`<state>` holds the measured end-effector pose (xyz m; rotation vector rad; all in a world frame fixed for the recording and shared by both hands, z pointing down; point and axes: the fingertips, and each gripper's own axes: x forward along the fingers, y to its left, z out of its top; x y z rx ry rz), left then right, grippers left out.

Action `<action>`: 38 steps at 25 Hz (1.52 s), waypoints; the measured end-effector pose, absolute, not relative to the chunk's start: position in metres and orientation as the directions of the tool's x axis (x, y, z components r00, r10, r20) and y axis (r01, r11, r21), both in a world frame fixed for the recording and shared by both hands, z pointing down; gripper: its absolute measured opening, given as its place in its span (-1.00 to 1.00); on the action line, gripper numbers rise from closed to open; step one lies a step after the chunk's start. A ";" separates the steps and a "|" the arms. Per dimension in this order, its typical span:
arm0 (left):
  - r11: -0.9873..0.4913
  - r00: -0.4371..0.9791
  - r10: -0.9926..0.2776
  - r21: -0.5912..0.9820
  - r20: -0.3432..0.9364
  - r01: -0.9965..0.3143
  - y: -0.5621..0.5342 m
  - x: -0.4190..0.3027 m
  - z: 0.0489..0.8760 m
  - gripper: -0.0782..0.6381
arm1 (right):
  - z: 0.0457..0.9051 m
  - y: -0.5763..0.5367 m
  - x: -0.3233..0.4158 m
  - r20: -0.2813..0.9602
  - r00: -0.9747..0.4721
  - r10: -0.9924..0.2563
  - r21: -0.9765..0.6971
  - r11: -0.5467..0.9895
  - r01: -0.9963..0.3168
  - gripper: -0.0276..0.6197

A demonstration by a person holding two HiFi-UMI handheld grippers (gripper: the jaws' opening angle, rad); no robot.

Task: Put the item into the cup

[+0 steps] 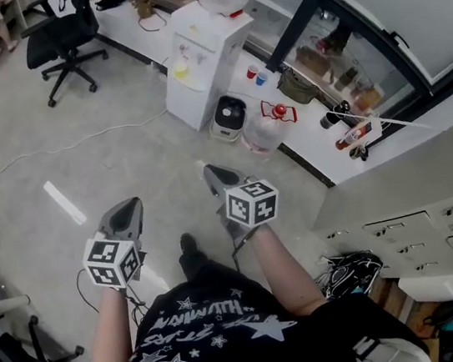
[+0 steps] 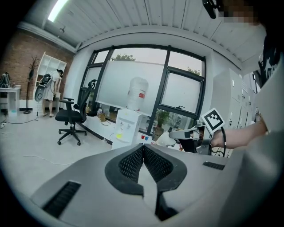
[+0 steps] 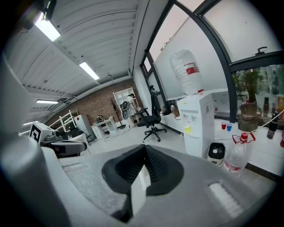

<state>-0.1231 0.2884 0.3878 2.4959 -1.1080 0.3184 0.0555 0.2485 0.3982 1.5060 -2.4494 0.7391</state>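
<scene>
In the middle of the office floor, well apart from any worktop, the person holds both tools at waist height. The left gripper has its fingers pressed together with nothing between them. The right gripper is the same, its fingers closed tip to tip on nothing. By my reckoning the task is not really under way.

The only cups I can see are a red cup and a blue cup. They stand side by side on the low white worktop along the wall, just beside the water dispenser, both upright with mouths up. I cannot tell which thing is the item, as nothing near the cups singles itself out, so I cannot say how its long axis lies or which way it points.

To do this step well, I'd judge the person should walk up close to the worktop and settle on the item first. One pair of fingers should part before the reach, and the path should keep clear of the big bottle on the floor.
</scene>
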 end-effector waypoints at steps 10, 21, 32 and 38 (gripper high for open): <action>-0.599 0.643 -0.670 0.243 0.372 -0.763 0.213 -0.090 0.389 -0.76 | 0.402 0.173 0.092 0.386 -0.484 -0.785 -0.344 0.365 -0.865 -0.92; -0.564 0.619 -0.679 0.259 0.395 -0.784 0.152 -0.046 0.400 -0.76 | 0.411 0.114 0.139 0.383 -0.506 -0.773 -0.361 0.379 -0.852 -0.92; -0.560 0.618 -0.664 0.268 0.420 -0.784 0.120 -0.031 0.405 -0.76 | 0.423 0.102 0.150 0.408 -0.508 -0.758 -0.352 0.383 -0.854 -0.92; -0.596 0.651 -0.628 0.274 0.428 -0.755 0.096 -0.014 0.410 -0.76 | 0.428 0.095 0.164 0.432 -0.485 -0.761 -0.338 0.361 -0.869 -0.92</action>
